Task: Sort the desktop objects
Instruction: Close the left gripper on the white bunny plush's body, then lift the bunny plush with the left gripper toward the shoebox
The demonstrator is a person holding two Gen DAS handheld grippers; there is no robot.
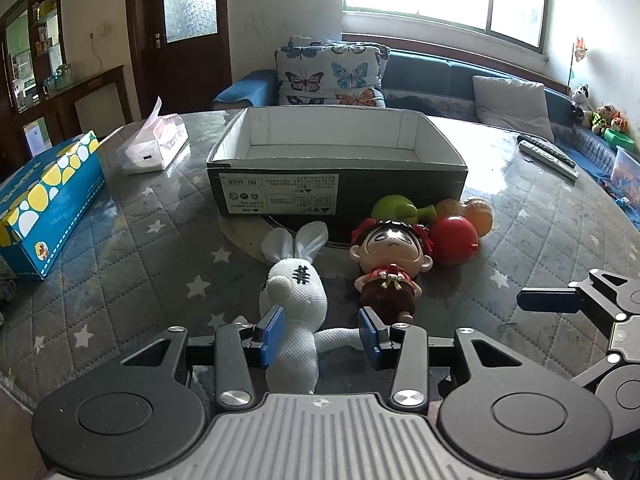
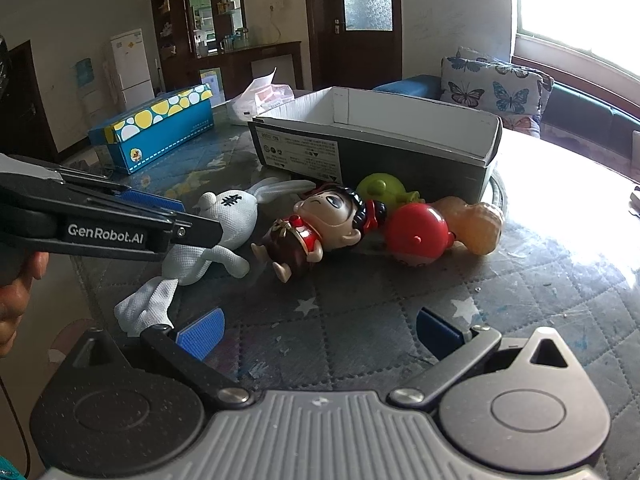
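My left gripper (image 1: 319,334) is open, its two blue pads set either side of a white knitted rabbit (image 1: 294,300) that lies on its back on the table. The left pad is touching or just beside the rabbit's body; the right pad stands clear, with one soft arm reaching toward it. Nothing is held yet.

My right gripper (image 2: 320,334) is also open wide and empty, hovering over the quilted star-patterned table cover (image 2: 360,300), near the toys but touching none.

Just beside the rabbit lies a big-headed doll in a red dress (image 1: 390,264). Past her, a red ball-shaped toy (image 1: 454,240), a green toy (image 1: 394,208) and an orange peanut-shaped toy (image 1: 476,212) are bunched against the front wall of an open dark cardboard box (image 1: 336,184), which looks empty and is the likely place for them.

I judge the risks to be these: closing on the limp rabbit may pinch only loose fabric, so it sags or slips out on lifting; the right pad is near the doll's feet and could drag her along.
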